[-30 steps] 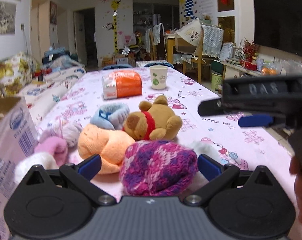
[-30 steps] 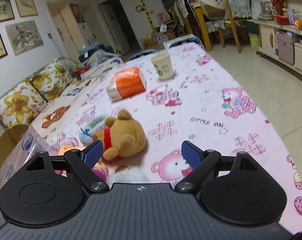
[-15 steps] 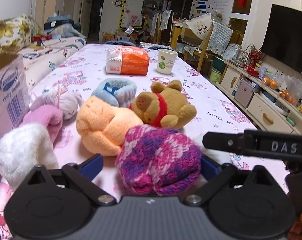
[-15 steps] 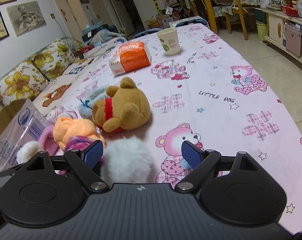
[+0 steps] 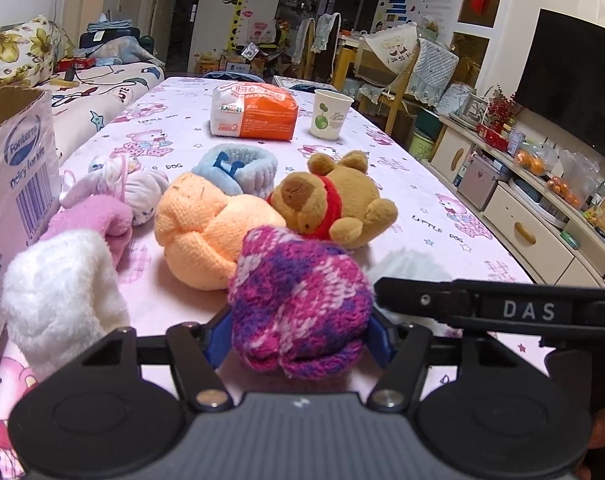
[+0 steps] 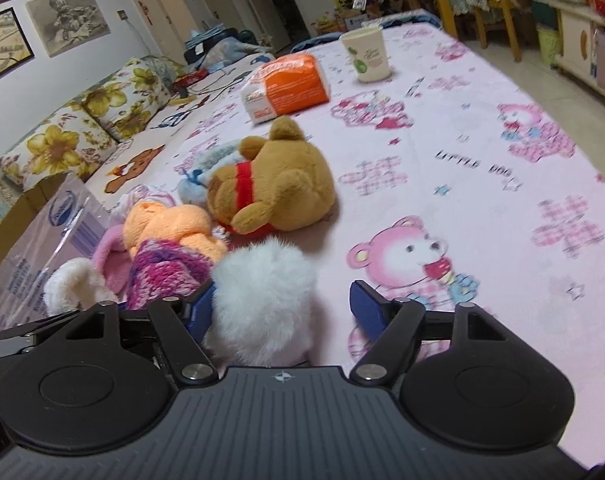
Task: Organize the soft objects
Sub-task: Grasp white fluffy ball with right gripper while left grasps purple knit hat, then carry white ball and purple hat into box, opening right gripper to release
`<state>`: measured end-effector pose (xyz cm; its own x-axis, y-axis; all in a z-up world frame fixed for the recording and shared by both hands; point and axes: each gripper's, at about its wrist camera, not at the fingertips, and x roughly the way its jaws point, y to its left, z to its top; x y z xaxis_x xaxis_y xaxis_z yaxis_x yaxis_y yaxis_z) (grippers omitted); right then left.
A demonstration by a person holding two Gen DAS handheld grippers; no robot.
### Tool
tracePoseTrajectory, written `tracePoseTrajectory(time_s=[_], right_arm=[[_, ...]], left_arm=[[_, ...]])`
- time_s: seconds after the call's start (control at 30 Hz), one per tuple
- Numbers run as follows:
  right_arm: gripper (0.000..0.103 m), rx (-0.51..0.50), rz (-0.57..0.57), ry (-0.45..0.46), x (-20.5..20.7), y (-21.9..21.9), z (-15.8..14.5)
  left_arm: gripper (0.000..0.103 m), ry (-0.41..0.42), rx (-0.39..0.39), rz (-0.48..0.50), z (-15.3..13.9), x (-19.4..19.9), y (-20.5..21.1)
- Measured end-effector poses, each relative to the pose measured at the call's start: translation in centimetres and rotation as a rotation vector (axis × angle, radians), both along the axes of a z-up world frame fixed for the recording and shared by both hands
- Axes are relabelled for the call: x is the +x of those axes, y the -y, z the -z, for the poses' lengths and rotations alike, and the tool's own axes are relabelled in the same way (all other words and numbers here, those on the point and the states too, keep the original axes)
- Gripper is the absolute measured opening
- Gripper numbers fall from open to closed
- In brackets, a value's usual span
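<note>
Sorting barely begun: every soft thing sits loose on the pink printed surface [image 5: 422, 184].
Your left gripper [image 5: 298, 338] has just been closing and now pinches the purple-pink knitted bundle [image 5: 298, 304]; your right gripper [image 6: 280, 308], also just closing, is half-wide around the white fluffy pom [image 6: 262, 300], one pad clear of it.

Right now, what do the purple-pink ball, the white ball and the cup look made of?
Purple-pink ball: knitted yarn, matte; chunky stitch loops show. White ball: long-pile fluff, likely faux fur; soft hazy edge, no weave visible. Cup: looks like paper, smooth matte wall with a printed green logo; a coating cannot be told.
</note>
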<state>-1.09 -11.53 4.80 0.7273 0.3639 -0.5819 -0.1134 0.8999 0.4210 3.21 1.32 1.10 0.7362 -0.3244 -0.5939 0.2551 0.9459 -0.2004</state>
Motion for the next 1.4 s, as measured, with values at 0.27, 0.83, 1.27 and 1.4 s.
tracePoseTrajectory(time_s=[0.27, 0.83, 1.27, 1.4], right_arm=[[0.059, 0.074, -0.043, -0.035, 0.6, -1.0, 0.5], [0.053, 0.174, 0.076, 0.056, -0.6, 1.3, -1.8], [0.053, 0.201, 0.095, 0.169, -1.6, 1.3, -4.4], [0.053, 0.201, 0.079, 0.197, -1.5, 0.7, -4.7]], left_arm=[[0.058, 0.011, 0.016, -0.002, -0.3, -0.4, -0.7], [0.057, 0.091, -0.077, -0.011, -3.2, -1.7, -2.8], [0.057, 0.184, -0.166, -0.022, -5.5, -2.9, -5.2], [0.057, 0.2, -0.174, -0.037, -5.8, -3.2, -6.1]])
